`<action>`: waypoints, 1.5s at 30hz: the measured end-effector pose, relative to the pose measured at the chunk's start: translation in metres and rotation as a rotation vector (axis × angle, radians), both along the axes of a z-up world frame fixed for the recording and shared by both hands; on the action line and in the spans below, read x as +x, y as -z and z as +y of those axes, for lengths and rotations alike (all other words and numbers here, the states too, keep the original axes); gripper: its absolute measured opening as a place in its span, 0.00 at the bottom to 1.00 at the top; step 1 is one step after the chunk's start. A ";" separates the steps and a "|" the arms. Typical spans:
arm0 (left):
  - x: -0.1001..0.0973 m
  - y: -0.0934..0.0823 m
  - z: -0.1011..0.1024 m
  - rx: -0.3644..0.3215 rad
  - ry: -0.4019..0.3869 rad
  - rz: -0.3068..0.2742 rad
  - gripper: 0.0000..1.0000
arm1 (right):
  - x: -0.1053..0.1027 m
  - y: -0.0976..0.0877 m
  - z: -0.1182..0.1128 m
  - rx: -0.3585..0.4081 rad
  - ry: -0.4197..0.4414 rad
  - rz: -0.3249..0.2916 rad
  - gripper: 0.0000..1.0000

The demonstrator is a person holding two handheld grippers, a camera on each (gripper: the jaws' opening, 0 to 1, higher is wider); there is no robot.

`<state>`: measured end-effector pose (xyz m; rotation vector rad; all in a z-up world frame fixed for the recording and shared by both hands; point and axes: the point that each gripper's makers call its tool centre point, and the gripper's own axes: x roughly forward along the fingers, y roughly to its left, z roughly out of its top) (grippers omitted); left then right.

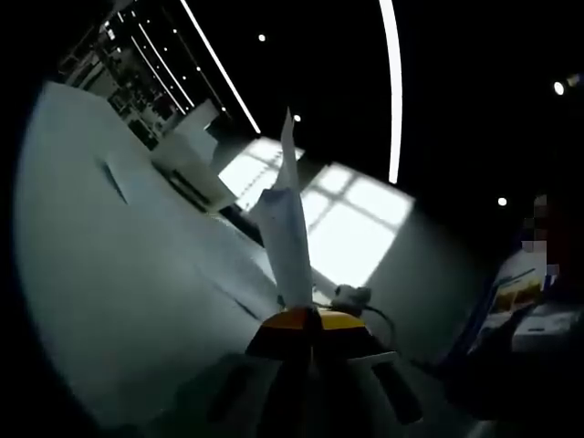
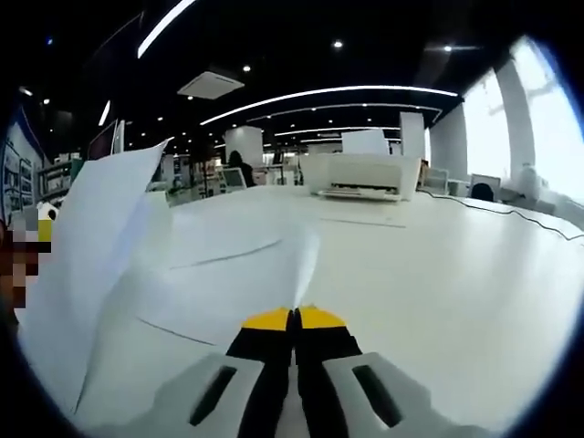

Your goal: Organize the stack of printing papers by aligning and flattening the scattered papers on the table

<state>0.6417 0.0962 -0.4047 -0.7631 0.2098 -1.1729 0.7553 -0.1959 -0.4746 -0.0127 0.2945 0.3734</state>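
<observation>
Black tool jaws, yellow tips

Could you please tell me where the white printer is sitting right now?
In the right gripper view the printer sits on the far side of the white table, beyond the held papers, near the windows.

Right gripper view: the right gripper sits low over the desk, its jaws pressed together on the near edge of a sheet of paper that spreads away from it across the desk. A second sheet stands curled up to the left of it. A printer rests near the desk's far edge, behind the sheets. A cable runs along the desk's right side.

Left gripper view: the left gripper has its jaws closed on a paper sheet that rises edge-on above it. The printer lies beyond, up and to the left, on the desk.
</observation>
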 end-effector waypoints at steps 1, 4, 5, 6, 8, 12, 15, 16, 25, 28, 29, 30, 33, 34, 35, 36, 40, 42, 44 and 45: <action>0.000 0.000 0.000 0.000 0.000 0.000 0.06 | 0.000 -0.001 0.000 -0.002 0.002 -0.003 0.00; 0.000 0.000 0.000 0.001 -0.001 -0.001 0.06 | 0.000 -0.004 -0.004 0.011 0.014 -0.016 0.00; 0.001 0.000 0.001 0.001 -0.001 -0.001 0.06 | 0.000 -0.006 -0.006 0.015 0.018 -0.020 0.00; 0.001 0.000 0.001 0.002 -0.001 -0.002 0.06 | 0.000 -0.007 -0.007 0.020 0.021 -0.024 0.00; 0.001 0.001 0.001 0.002 -0.002 -0.001 0.06 | -0.003 -0.010 -0.012 0.023 0.031 -0.035 0.00; 0.000 0.000 0.000 0.002 -0.001 -0.002 0.06 | -0.009 -0.012 -0.022 0.040 0.052 -0.041 0.00; -0.001 0.000 -0.001 0.002 -0.001 -0.003 0.06 | -0.016 -0.014 -0.029 0.043 0.068 -0.047 0.00; -0.002 0.000 -0.001 0.002 -0.001 -0.004 0.06 | -0.019 -0.015 -0.029 0.042 0.072 -0.050 0.00; 0.000 0.000 0.000 0.003 -0.001 -0.004 0.06 | -0.026 -0.021 -0.042 0.057 0.103 -0.071 0.00; -0.002 0.000 -0.001 0.003 -0.001 -0.005 0.06 | -0.032 -0.023 -0.050 0.066 0.123 -0.078 0.00; -0.002 0.000 -0.001 0.003 -0.001 -0.005 0.06 | -0.033 -0.024 -0.052 0.069 0.128 -0.080 0.00; -0.003 0.000 -0.002 0.003 -0.001 -0.005 0.06 | -0.035 -0.024 -0.055 0.074 0.135 -0.082 0.00; -0.003 0.000 -0.002 0.002 -0.001 -0.004 0.06 | -0.041 -0.027 -0.062 0.081 0.151 -0.095 0.00; -0.003 0.000 -0.002 0.003 -0.001 -0.005 0.06 | -0.043 -0.028 -0.065 0.084 0.157 -0.099 0.00; -0.003 0.000 -0.002 0.003 -0.001 -0.005 0.06 | -0.045 -0.030 -0.068 0.089 0.162 -0.103 0.00; -0.002 0.000 -0.001 0.003 -0.001 -0.005 0.06 | -0.047 -0.032 -0.071 0.096 0.168 -0.105 0.00; -0.002 0.000 -0.001 0.003 -0.001 -0.004 0.06 | -0.055 -0.042 -0.077 0.102 0.181 -0.128 0.00; -0.002 0.000 -0.001 0.003 -0.001 -0.003 0.06 | -0.057 -0.047 -0.080 0.104 0.183 -0.138 0.00; -0.001 0.000 -0.001 0.003 -0.001 -0.003 0.06 | -0.061 -0.054 -0.081 0.117 0.185 -0.155 0.00; -0.001 0.000 -0.001 0.003 -0.002 -0.003 0.06 | -0.063 -0.057 -0.081 0.123 0.186 -0.163 0.00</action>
